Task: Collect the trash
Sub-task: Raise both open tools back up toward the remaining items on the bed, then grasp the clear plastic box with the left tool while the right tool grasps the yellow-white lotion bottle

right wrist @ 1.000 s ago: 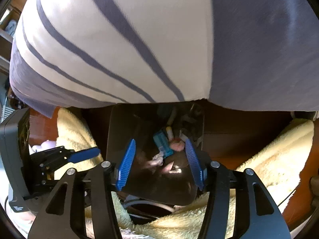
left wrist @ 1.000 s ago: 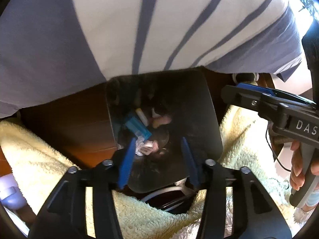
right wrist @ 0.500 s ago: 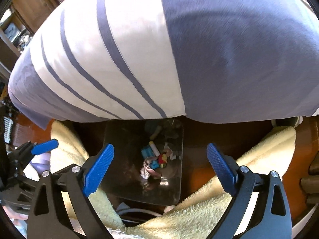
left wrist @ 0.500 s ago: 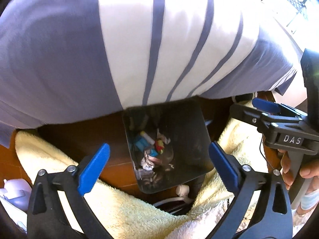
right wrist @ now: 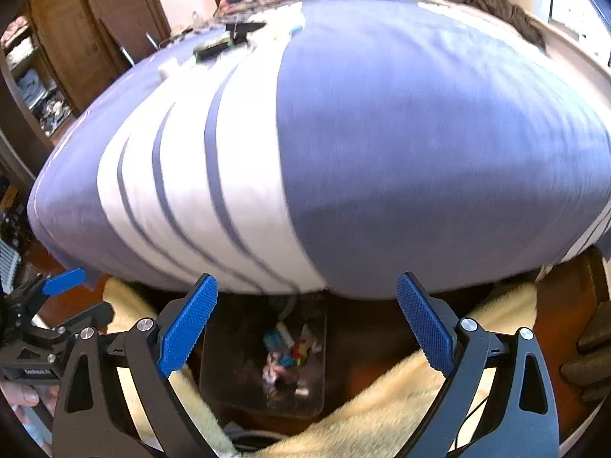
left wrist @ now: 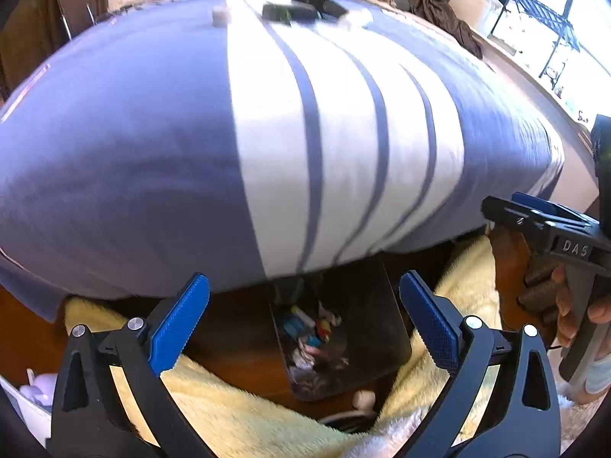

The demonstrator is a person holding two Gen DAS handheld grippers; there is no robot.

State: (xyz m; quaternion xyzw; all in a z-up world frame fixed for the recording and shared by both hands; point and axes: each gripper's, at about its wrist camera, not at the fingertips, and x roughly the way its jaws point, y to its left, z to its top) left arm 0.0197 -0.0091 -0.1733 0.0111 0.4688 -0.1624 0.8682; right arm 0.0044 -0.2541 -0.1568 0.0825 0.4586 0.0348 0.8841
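Note:
A dark see-through trash bin [left wrist: 385, 328] [right wrist: 233, 362] stands on the wooden floor below the bed's edge. Colourful wrappers and scraps of trash [left wrist: 309, 334] [right wrist: 284, 355] lie at its bottom. My left gripper [left wrist: 304, 320] hangs above the bin, open wide, nothing between its blue pads. My right gripper [right wrist: 306, 320] is likewise open and empty above the bin. In the left wrist view the right gripper [left wrist: 550, 229] shows at the right edge, held by a hand [left wrist: 573, 316]. Several small items, one dark and flat [left wrist: 301, 9] [right wrist: 229, 40], lie far back on the bed.
A bed with a blue-and-white striped cover [left wrist: 267, 133] [right wrist: 343, 133] fills most of both views. A fluffy yellow blanket [left wrist: 236, 408] [right wrist: 404, 397] lies on the floor around the bin. A wooden wardrobe [right wrist: 88, 38] stands at the left.
Both grippers opened wide and rose away from the bin, tilting up so the bed top came into view. The bin now looks smaller and lower.

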